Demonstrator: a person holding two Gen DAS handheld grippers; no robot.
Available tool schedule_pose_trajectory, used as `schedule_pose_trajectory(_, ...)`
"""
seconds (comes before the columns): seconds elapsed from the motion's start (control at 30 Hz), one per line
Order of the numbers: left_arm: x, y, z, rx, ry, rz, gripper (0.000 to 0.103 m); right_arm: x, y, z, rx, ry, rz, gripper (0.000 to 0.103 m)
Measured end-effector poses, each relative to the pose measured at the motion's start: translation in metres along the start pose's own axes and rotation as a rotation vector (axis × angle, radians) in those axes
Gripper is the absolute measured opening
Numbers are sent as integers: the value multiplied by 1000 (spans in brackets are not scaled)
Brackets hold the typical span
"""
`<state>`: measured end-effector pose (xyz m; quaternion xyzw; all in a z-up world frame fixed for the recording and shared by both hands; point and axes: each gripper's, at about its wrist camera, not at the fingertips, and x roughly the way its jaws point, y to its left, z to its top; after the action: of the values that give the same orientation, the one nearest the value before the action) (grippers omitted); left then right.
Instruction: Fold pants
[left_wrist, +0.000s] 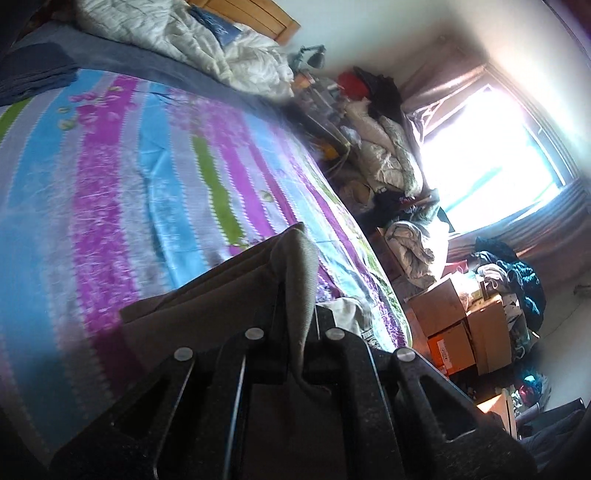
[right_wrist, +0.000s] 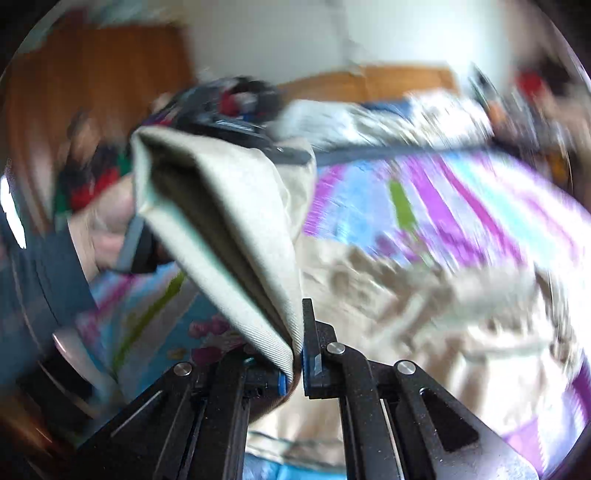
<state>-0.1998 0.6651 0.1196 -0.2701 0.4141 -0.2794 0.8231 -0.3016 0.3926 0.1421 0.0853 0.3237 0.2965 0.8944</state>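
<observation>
The bed with the striped sheet in blue, purple and green (left_wrist: 122, 177) fills the left and centre of the left wrist view, and most of its surface is bare. Its right edge runs from upper centre to lower right, and beyond it stand brown cardboard boxes (left_wrist: 454, 317) and heaps of clothes under a bright window (left_wrist: 491, 155). A crumpled pale quilt (left_wrist: 207, 40) lies at the top of the frame.

The left tool (left_wrist: 295, 332) is closed on a folded edge of the beige twill pants (left_wrist: 236, 291), which rise between its black fingers at lower centre. The right tool (right_wrist: 297, 354) is also almost closed, and it pinches a folded corner of the same pants (right_wrist: 221, 221).

Only the right wrist view, which is blurred, shows the rest of the pants spread over the bed (right_wrist: 480, 206) at centre and lower right, and a hand (right_wrist: 107, 221) at the left edge.
</observation>
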Motion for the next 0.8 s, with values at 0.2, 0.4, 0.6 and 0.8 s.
schedule_pose_trajectory(0.2, 121, -55, 5, 62, 136, -10, 5, -24, -118, -15, 352, 12, 54, 6)
schedule_pose_trajectory(0.4, 211, -95, -9, 134, 268, 25, 5, -40, -193, -47, 563, 4, 69, 6)
schedule_pose_trajectory(0.6, 266, -113, -12, 173, 332, 127, 6, -41, -258, -74, 795, 5, 155, 14)
schedule_pose_trajectory(0.8, 273, -110, -17, 111, 304, 209, 34, -82, -245, -58, 606, -39, -48, 40)
